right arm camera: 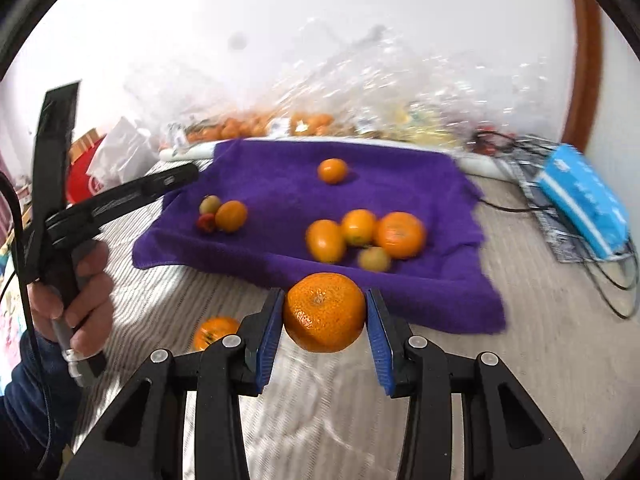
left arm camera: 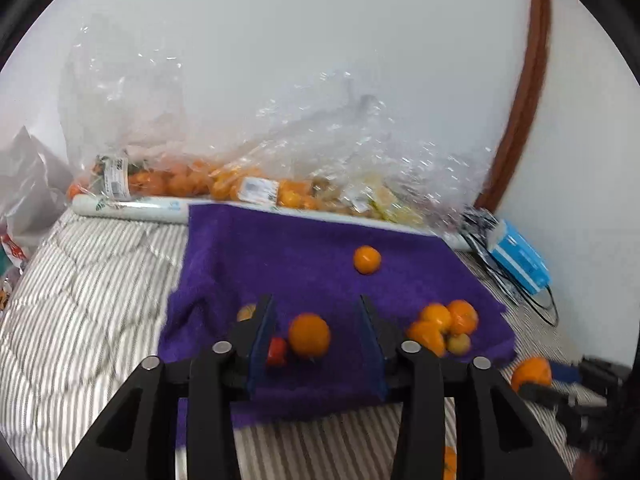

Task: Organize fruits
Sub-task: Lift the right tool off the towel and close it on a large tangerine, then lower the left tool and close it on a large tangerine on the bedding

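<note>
Right claw point(right arm camera: 325, 314) grips mandarin point(right arm camera: 324, 312); left claw point(left arm camera: 316, 330) empty, parted over purple towel point(left arm camera: 304, 256); fruit cluster point(left arm camera: 444, 322) at three o'clock.

Fruit inside the clear plastic bags point(left arm camera: 248, 168) by the wall is a blurred orange mass, labels unreadable. Left tool's finger point(left arm camera: 262, 332) half-covers a small red fruit point(left arm camera: 278, 351) and a yellowish one point(left arm camera: 246, 312). Orange point(left arm camera: 450, 462) on the bed is cut off by the tool frame. Blue box point(right arm camera: 584, 196) print is smeared.
</note>
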Demonstrator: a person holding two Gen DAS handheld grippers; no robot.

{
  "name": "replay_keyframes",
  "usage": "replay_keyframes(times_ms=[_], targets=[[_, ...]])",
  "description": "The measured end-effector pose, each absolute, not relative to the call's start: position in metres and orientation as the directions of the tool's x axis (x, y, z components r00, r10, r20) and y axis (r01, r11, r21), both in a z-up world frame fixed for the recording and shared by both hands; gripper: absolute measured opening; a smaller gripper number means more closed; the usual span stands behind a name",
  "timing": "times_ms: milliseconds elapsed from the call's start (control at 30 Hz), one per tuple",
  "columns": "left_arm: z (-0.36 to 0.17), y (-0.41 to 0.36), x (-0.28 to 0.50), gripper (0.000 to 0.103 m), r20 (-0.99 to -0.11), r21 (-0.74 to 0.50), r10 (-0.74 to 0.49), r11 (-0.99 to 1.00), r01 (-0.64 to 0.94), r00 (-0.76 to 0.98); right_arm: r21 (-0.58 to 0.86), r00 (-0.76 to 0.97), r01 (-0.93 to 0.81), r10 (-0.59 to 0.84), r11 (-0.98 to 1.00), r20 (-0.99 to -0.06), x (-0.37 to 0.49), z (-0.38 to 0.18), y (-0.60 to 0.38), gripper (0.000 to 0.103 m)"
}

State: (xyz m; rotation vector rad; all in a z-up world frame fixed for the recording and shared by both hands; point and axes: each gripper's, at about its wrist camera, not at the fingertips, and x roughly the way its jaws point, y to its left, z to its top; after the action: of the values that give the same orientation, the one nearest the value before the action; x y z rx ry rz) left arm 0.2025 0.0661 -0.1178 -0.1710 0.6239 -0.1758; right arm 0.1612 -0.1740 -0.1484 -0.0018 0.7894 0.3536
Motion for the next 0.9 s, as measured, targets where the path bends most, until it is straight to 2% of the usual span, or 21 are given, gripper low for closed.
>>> replay_keyframes(times_ms=[167,300,367,433,600,733,800,833,900], targets=[[-0.129,0.043,0.169,0.050,-0.604,-0.165,-0.256,0.967,0.197,0.755,0.122,0.678,-0.244,0.259,0.962,-0.688,0.149,-0.148,-0.209,0.041],[-0.138,0.027,0.144,0.052,-0.630,-0.207,-0.334,0.942,0.263,0.701,0.133,0.684,-0.200,0.235,0.971,-0.690,0.139,-0.156,-0.229,0.041],[-0.140,0.019,0.135,0.058,-0.633,-0.215,-0.368,0.929,0.301,0.682,0.127,0.684,-0.184,0.219,0.975,-0.695,0.131,-0.165,-0.236,0.041],[-0.145,0.007,0.129,0.059,-0.645,-0.193,-0.367,0.927,0.321,0.670,0.124,0.682,-0.185,0.219,0.975,-0.698,0.129,-0.168,-0.235,0.041],[-0.161,-0.006,0.136,0.059,-0.705,-0.183,-0.336,0.937,0.298,0.624,0.084,0.681,-0.201,0.201,0.976,-0.704,0.123,-0.183,-0.230,0.041],[-0.174,-0.014,0.145,0.057,-0.745,-0.130,-0.276,0.953,0.273,0.607,0.081,0.677,-0.216,0.209,0.973,-0.705,0.121,-0.192,-0.230,0.041],[-0.178,-0.015,0.149,0.052,-0.757,-0.142,-0.286,0.950,0.279,0.588,0.097,0.668,-0.219,0.222,0.971,-0.711,0.124,-0.196,-0.231,0.041],[-0.180,-0.017,0.151,0.043,-0.766,-0.142,-0.293,0.945,0.293,0.573,0.101,0.665,-0.220,0.226,0.970,-0.712,0.125,-0.197,-0.230,0.041],[-0.179,-0.019,0.150,0.043,-0.763,-0.123,-0.282,0.947,0.297,0.582,0.111,0.662,-0.225,0.235,0.968,-0.712,0.129,-0.199,-0.229,0.041]])
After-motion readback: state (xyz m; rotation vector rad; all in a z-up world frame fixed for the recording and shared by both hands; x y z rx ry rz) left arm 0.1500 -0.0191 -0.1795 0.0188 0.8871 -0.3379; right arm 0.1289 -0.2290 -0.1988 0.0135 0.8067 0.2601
